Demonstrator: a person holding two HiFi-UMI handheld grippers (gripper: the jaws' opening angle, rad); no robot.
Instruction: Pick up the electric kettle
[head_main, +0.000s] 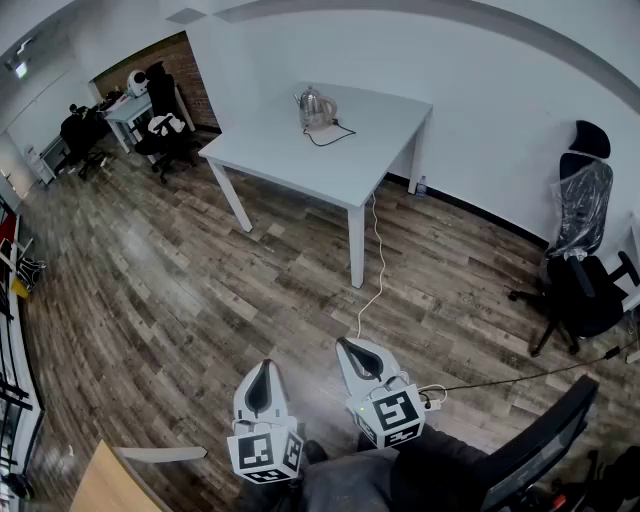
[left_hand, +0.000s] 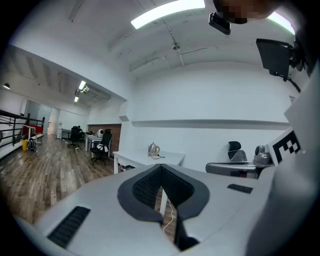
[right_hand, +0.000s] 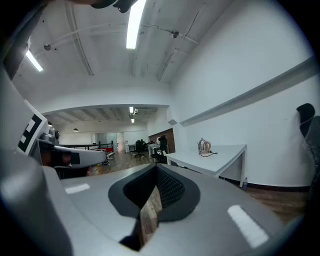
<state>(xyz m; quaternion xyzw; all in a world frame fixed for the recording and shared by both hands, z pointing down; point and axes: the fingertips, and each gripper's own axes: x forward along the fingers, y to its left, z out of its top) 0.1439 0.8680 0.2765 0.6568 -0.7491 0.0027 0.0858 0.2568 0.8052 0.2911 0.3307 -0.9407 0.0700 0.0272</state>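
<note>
The steel electric kettle (head_main: 316, 108) stands on its base near the far edge of a white table (head_main: 380, 130) across the room, with a black cord looping beside it. Both grippers hang low in the head view, far from the table over the wooden floor. My left gripper (head_main: 265, 365) and right gripper (head_main: 344, 344) are shut with nothing between their jaws. In the left gripper view the kettle (left_hand: 153, 149) shows small above the closed jaws of the left gripper (left_hand: 161, 168). In the right gripper view the kettle (right_hand: 203, 146) sits right of the right gripper (right_hand: 156, 168).
A white cable (head_main: 374, 262) runs from the table down across the floor toward a power strip (head_main: 433, 397). Office chairs (head_main: 578, 262) stand at the right wall. Desks with black chairs (head_main: 160, 125) fill the far left. A wooden corner (head_main: 103, 486) shows bottom left.
</note>
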